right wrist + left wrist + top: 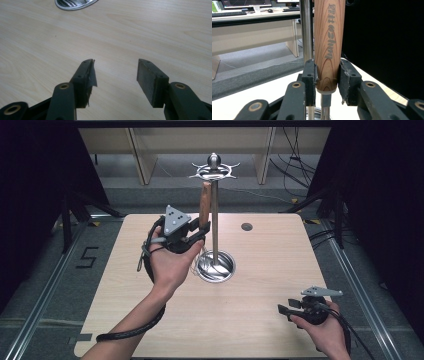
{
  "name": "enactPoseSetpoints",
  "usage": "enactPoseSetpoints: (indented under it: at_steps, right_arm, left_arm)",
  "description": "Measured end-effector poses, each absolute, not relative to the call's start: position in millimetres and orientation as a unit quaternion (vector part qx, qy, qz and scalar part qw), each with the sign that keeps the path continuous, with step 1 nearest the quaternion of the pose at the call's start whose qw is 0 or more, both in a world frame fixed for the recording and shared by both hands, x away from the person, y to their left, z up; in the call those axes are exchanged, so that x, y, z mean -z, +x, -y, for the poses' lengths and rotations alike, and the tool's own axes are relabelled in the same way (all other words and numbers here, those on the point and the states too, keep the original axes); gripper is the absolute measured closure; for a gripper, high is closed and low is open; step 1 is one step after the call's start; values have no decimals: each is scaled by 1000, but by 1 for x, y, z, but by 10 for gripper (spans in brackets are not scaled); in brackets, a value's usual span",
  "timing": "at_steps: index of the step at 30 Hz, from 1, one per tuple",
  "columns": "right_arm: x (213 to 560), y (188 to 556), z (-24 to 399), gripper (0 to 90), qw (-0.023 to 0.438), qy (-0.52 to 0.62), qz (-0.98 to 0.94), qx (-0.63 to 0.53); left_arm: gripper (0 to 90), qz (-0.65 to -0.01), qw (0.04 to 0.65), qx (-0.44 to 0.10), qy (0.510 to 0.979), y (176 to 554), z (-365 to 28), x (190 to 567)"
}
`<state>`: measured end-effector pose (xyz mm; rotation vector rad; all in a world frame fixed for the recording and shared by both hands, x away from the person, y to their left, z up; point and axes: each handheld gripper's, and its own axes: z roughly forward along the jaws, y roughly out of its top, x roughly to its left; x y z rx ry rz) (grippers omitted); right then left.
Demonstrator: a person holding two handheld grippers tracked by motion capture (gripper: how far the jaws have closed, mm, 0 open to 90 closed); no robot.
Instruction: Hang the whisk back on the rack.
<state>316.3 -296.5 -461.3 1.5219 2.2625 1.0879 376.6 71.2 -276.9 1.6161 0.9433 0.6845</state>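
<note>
Two tongs are at work, but the left tongs [327,75] alone matter here: they pinch the lower end of the wooden handle [329,42], which hangs upright with its long axis running parallel to the steel pole [306,30] of the rack [214,172], just beside it and above the round metal base [215,266]. Any coming move likely runs along that vertical line (up to unhook or down to seat it). Well apart, the right tongs [115,75] stay spread over the bare surface [150,30].

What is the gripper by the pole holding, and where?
The left gripper holds the wooden handle near its bottom end. The right gripper holds nothing.
</note>
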Motion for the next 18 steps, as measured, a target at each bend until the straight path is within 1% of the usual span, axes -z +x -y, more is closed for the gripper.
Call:
enactPoseSetpoints:
  at_steps: [18]
  right_arm:
    - [461,316,297,481,102,516,-766,-368]
  left_arm:
    - [682,-399,539,-286,684,380,-68,275]
